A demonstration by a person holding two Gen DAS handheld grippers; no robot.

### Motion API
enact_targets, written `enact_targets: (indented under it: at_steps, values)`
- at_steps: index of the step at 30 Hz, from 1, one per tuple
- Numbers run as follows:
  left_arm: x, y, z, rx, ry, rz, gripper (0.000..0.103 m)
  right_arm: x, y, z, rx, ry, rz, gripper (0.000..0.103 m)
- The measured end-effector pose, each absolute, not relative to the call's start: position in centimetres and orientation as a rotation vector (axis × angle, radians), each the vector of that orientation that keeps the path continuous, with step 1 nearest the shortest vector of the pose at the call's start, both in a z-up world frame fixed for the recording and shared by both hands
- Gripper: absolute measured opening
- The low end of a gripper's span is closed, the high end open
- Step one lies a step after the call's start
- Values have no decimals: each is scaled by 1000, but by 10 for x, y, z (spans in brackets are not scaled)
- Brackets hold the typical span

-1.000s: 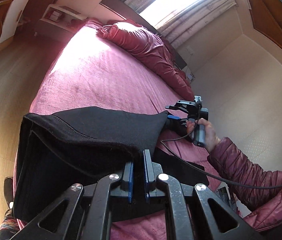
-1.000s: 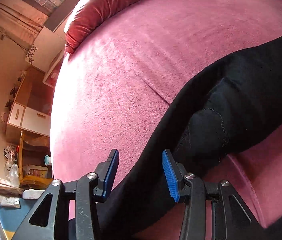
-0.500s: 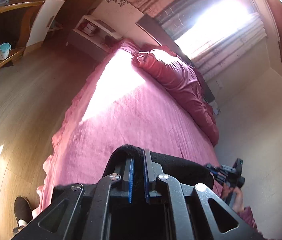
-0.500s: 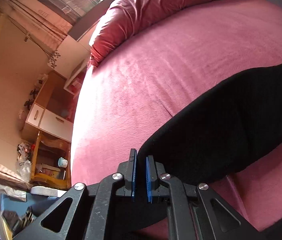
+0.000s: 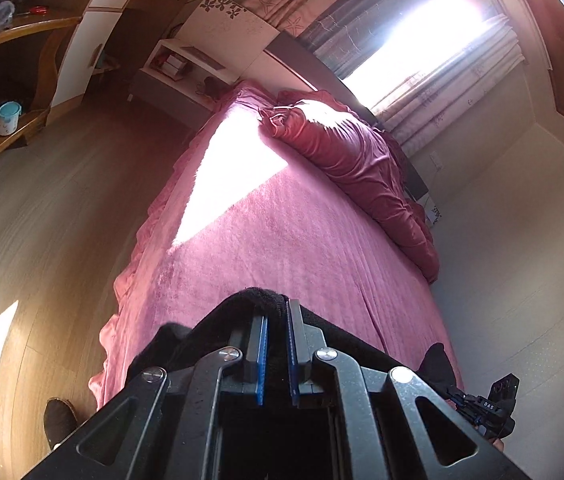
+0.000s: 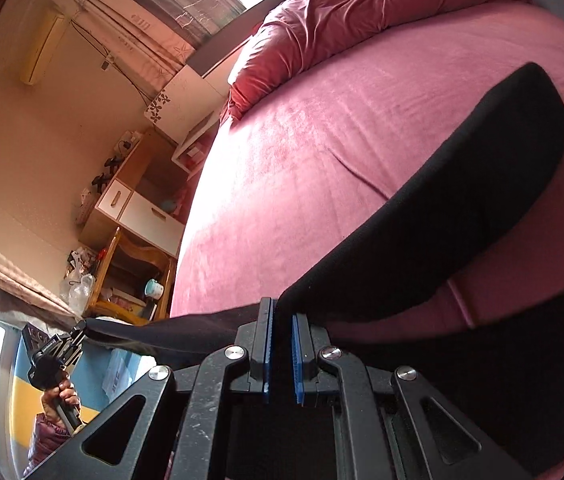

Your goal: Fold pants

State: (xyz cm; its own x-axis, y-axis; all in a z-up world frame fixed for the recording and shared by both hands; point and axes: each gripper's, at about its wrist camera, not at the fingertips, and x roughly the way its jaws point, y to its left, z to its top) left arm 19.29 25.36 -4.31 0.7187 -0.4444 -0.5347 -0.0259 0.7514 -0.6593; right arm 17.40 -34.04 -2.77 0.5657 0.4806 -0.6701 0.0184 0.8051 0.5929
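Since a second ago the right gripper (image 6: 280, 312) has closed on the fabric, and both grippers have lifted. Left gripper (image 5: 276, 316) is also clamped on the pants (image 6: 461, 216). Pants: black, knit-looking, held taut between the grippers above the pink bed (image 5: 282, 240). The long axis runs gripper to gripper, with one doubled-over length trailing toward the red duvet (image 6: 361, 8).

The black pants (image 6: 461, 216) hang stretched between my two grips — soft, matte, fleecy cloth, one edge pulled taut, the rest sagging in a broad dark band just above the pink bed (image 6: 321, 128).
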Motion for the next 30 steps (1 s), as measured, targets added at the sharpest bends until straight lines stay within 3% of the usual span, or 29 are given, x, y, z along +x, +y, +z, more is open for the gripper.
enact_targets:
  at_steps: [8, 17, 22, 30]
  values:
    - [107, 261, -120, -826, 870, -175, 8, 110, -327, -83, 565, 1069, 251, 7]
    - [63, 262, -181, -961, 983, -73, 9, 96, -319, -137, 530, 1178, 185, 7]
    - [51, 271, -186, -1102, 970, -51, 29, 101, -316, -152, 511, 1201, 165, 7]
    - [38, 275, -193, -1202, 985, -18, 31, 103, -310, -170, 524, 1212, 150, 7]
